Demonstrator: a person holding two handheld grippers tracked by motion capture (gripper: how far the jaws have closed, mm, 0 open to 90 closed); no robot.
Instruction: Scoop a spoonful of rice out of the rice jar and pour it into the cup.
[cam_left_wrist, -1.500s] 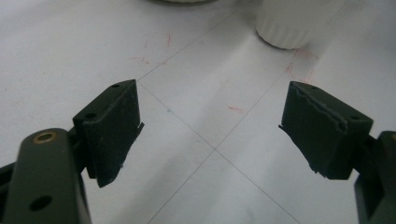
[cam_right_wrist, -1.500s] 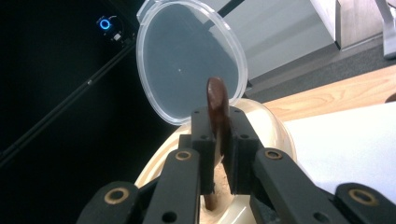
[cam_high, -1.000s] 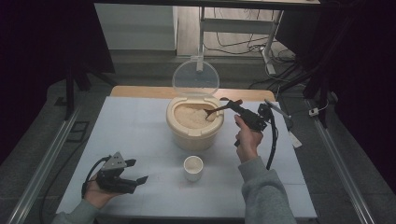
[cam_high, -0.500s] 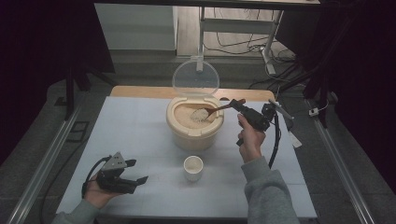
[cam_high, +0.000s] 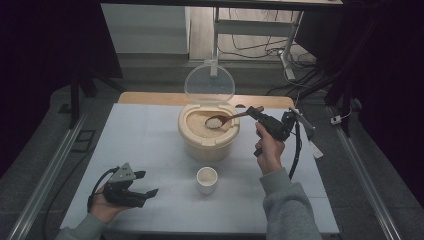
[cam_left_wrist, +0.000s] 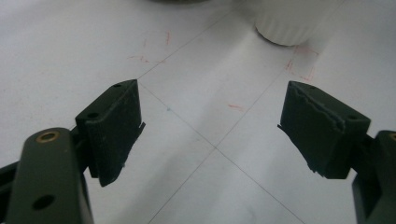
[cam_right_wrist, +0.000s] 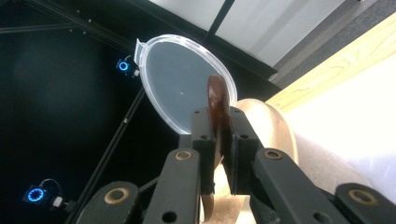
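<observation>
- The right gripper (cam_high: 256, 111), jaws pinched tight on the handle of a brown wooden spoon (cam_high: 227, 119), holds the spoon's bowl over the open tub of rice (cam_high: 208, 131).
- The spoon carries a heap of rice and sits a little higher than a moment ago, seemingly just lifted clear of the grain (hard to be sure from above).
- That suggests the scoop is loaded and ready to travel to the small white cup (cam_high: 207, 179), which stands in front of the tub.
- The tub's clear lid (cam_high: 209, 82) stands upright behind it.
- The left gripper (cam_high: 147, 183) rests on the table (cam_high: 150, 130), jaws spread, holding nothing.
</observation>
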